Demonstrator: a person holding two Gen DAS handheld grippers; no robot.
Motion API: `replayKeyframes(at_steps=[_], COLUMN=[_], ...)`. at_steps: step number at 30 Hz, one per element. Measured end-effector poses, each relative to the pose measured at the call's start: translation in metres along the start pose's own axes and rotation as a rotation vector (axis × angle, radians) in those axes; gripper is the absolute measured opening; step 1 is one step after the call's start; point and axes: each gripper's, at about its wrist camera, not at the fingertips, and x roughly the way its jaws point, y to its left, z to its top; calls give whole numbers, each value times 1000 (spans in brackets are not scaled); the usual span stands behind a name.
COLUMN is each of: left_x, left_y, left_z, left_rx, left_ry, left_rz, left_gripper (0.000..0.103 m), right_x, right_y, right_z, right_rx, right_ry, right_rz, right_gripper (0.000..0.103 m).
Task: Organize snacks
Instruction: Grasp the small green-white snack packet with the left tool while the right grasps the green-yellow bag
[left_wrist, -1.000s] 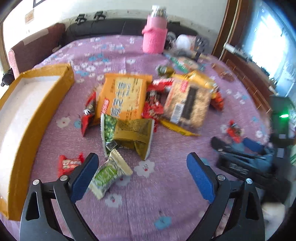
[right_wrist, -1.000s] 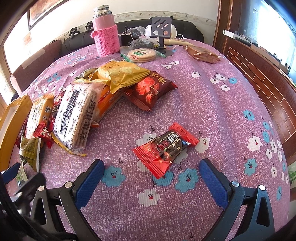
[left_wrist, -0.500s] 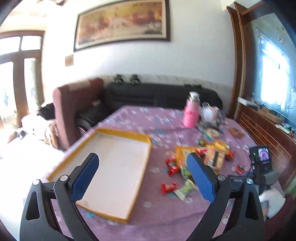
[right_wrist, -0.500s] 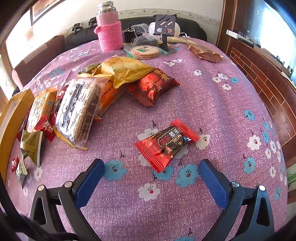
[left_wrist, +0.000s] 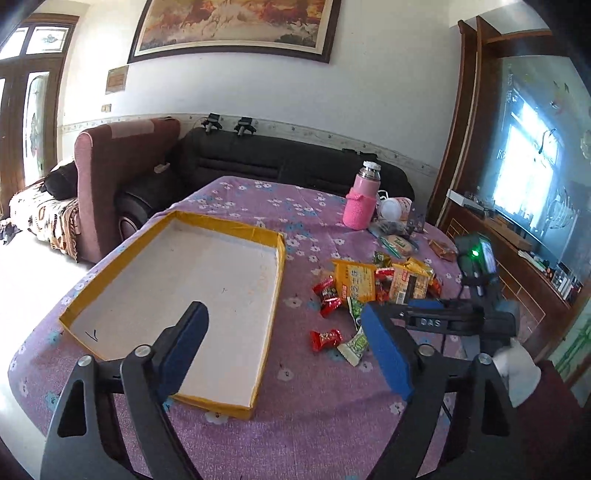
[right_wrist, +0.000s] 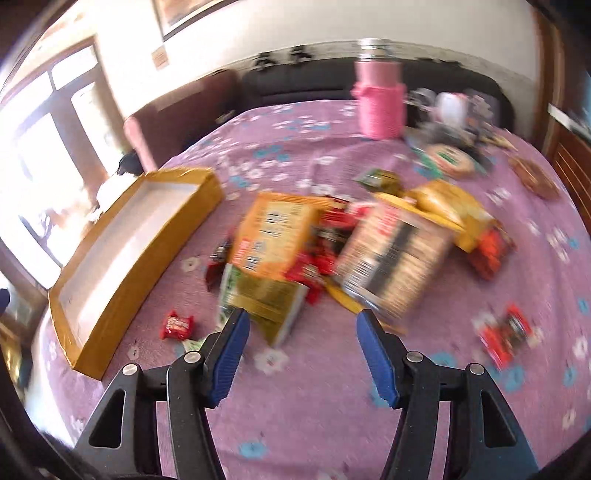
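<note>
Both grippers empty, above the table (left_wrist: 325, 435); no snack in the yellow-rimmed tray (left_wrist: 258, 236) so far, so the sorting is judged not started.

Left gripper (left_wrist: 284, 354): jaws apart and closing, nothing between the pads. It looks across the near right corner of the tray. The snack pile (left_wrist: 380, 282) lies ahead and to its right, well apart from its fingertips. 2 small packets lie nearer: a red candy packet (left_wrist: 325, 339) and a green-and-white packet (left_wrist: 354, 345), the latter partly hidden behind the right finger (left_wrist: 388, 354).

Right gripper (right_wrist: 301, 354): jaws apart and closing, nothing between the pads; view is blurred. The olive-green packet (right_wrist: 264, 299) lies directly ahead, its near corner just beyond the left fingertip and slightly left of the gap's centre. Its long axis seems to run up-left to down-right in this view, oblique to the jaw line. Behind it sit the orange packet (right_wrist: 277, 232) and the striped cracker pack (right_wrist: 391, 258). A separate red packet (right_wrist: 504, 332) lies off to the right, away from the pile.

Judgement: the right gripper is nearer the pile; the left sits closer to the tray. The tray lies to the left of the pile in both views, so any carry runs leftward. The right gripper would likely need a small shift left to centre the olive-green packet.
</note>
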Motion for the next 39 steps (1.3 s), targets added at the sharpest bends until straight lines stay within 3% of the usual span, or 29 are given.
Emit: replayKeyframes(at_steps=[9, 12, 14, 17, 26, 27, 28, 33, 34, 35, 36, 38, 39], left_x=[21, 30, 35, 45, 89, 96, 103, 138, 144, 149, 153, 153, 151], left_y=[-7, -20, -30, -47, -99, -105, -110, -124, -122, -120, -119, -117, -116], left_z=[-8, -13, -16, -20, -28, -29, -30, -32, -31, -32, -34, -36, -37], left_rx=[28, 70, 106, 154, 344, 363, 382, 446, 434, 419, 409, 414, 414], left_ry=[74, 109, 139, 183, 302, 316, 330, 385, 400, 424, 454, 452, 450], left_rz=[-95, -124, -147, -181, -227, -232, -234, -199, -213, -233, -241, -238, -239], left_gripper=[80, 80, 80, 80, 80, 80, 80, 79, 74, 50, 35, 35, 35], right_x=[45, 47, 41, 31, 0, -5, -7, -13, -12, -11, -11, -11, -10], right_y=[42, 37, 33, 28, -21, -28, -33, -53, -55, -56, -54, -49, -45], right_z=[9, 8, 5, 1, -17, -19, -20, -30, -31, -32, -32, -30, -28], right_rx=[-196, -175, -146, -118, 53, 71, 88, 121, 133, 143, 144, 119, 101], right_ry=[39, 44, 45, 55, 87, 85, 93, 74, 71, 71, 64, 45, 39], right_rz=[-23, -7, 25, 34, 74, 90, 102, 112, 133, 163, 187, 205, 213], right_gripper=[62, 58, 44, 37, 31, 22, 2, 9, 11, 19, 25, 46, 49])
